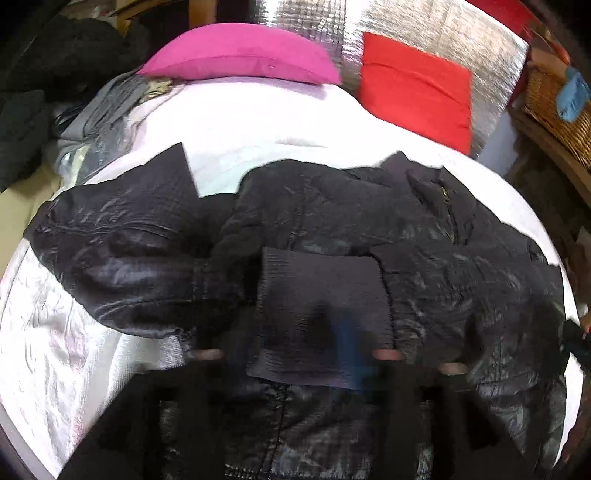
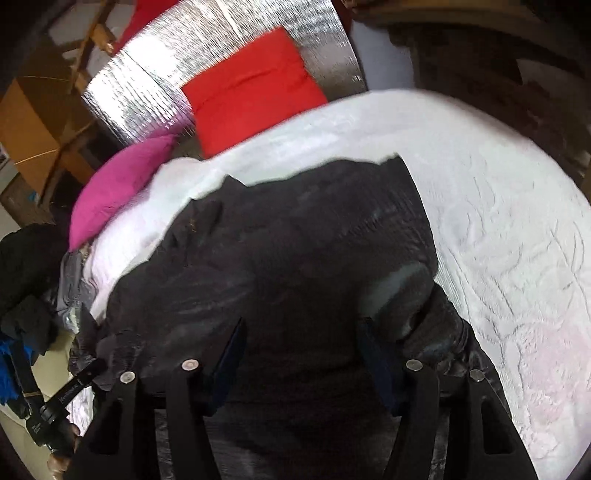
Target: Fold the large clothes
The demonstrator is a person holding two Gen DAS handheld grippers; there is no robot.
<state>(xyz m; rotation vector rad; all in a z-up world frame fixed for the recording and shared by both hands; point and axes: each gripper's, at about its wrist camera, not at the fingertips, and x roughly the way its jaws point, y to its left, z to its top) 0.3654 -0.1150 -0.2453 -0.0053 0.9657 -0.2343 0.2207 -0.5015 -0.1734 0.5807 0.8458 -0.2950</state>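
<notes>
I am holding my left claw (image 1: 295,354) and my right claw (image 2: 301,354) over a black jacket (image 1: 332,229) that is lying across the white bed (image 1: 229,122).

In the left wrist view the jacket is filling the middle and lower part of the frame. One sleeve (image 1: 122,251) is stretching toward the left edge, and a ribbed cuff (image 1: 321,302) is lying on the jacket body at lower centre, just above my left claw. This claw is blurred, but its jaws are standing apart. The cuff is lying in front of them and I cannot see the pads pressing on it.

In the right wrist view my right claw is at the bottom centre, its jaws standing wide with only jacket cloth under the gap. Nothing is held there.

A pink pillow (image 1: 240,55) and a red pillow (image 1: 417,88) are lying at the top of the frame, against a silver panel (image 1: 443,33). A wicker basket (image 1: 554,107) is standing at the right edge.
</notes>
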